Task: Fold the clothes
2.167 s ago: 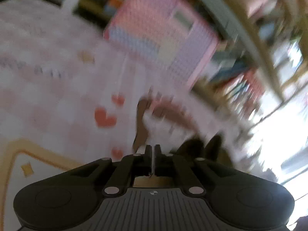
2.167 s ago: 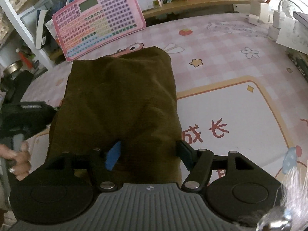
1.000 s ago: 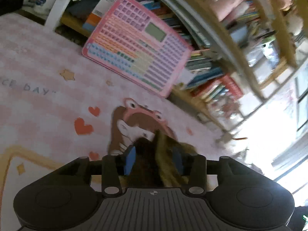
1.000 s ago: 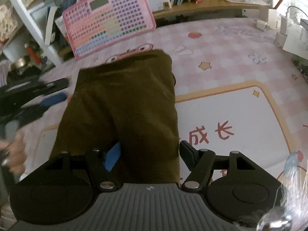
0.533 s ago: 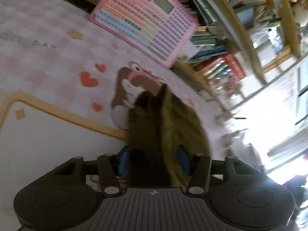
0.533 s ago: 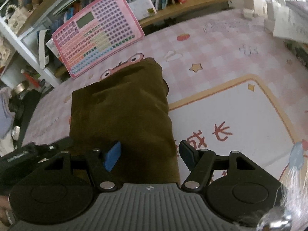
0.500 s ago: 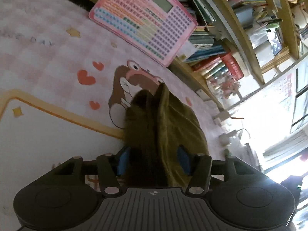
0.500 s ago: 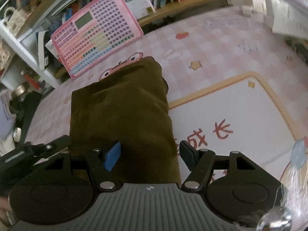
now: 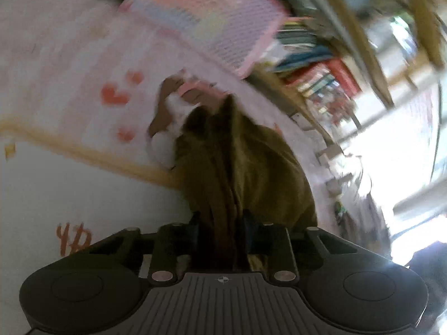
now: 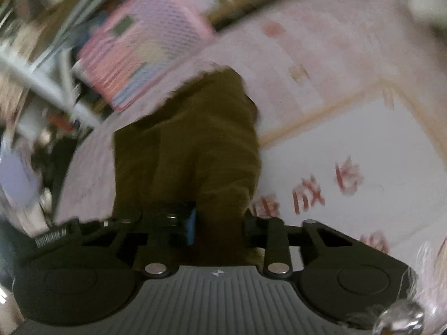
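Both tools (image 9: 220, 227) tighter on garment (image 10: 192, 145)

— Olive garment (image 10: 201, 139): soft matt cloth, slightly napped.
— Pink mat (image 10: 335, 64): smooth, printed. Left gripper (image 9: 222, 230) and right gripper (image 10: 219, 223): matt black plastic, ribbed grey housings, shiny metal pins.

The worktop (image 10: 321, 64) is covered by a pink-and-white checked mat printed with red hearts, a brown cartoon animal and a cream panel edged in orange that bears red characters. A folded olive-brown garment (image 10: 192, 145) lies flat on it, running from the near edge toward the back across the panel's orange border. Behind the garment a pink keyboard-style toy board (image 9: 212, 19) stands tilted at the worktop's far edge; both views are blurred.
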`<act>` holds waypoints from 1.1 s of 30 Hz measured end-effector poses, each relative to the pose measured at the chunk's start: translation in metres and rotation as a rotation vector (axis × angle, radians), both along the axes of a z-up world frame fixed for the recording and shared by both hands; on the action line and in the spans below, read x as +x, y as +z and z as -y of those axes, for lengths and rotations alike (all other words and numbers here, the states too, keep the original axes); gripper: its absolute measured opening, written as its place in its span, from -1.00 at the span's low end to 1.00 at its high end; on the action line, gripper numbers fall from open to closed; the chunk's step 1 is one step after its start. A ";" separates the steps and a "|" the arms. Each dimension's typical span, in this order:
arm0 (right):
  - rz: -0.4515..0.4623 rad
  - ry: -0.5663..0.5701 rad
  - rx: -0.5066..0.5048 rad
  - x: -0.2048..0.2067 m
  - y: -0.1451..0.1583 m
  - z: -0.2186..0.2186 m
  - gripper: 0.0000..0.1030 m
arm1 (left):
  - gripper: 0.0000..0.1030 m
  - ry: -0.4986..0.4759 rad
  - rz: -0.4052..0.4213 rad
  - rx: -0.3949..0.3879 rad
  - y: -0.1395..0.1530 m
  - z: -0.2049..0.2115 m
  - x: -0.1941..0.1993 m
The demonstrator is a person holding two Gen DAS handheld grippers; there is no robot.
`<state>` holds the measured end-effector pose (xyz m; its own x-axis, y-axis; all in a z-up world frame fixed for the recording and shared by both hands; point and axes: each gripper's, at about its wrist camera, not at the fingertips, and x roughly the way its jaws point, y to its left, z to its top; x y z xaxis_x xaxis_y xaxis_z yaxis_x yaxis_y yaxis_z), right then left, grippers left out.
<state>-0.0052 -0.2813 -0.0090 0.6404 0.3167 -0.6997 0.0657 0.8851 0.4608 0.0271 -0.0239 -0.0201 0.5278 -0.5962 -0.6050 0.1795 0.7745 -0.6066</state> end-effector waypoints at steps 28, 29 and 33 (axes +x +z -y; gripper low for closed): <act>-0.042 0.028 0.066 -0.011 -0.005 0.010 -0.53 | -0.46 -0.039 -0.065 -0.031 -0.010 0.005 -0.005; -0.020 0.039 0.038 -0.014 0.000 0.006 -0.53 | -0.46 -0.047 -0.042 -0.022 -0.005 0.005 -0.007; 0.064 0.072 -0.039 -0.023 0.017 -0.005 -0.53 | -0.45 -0.051 0.022 -0.016 0.008 0.001 -0.016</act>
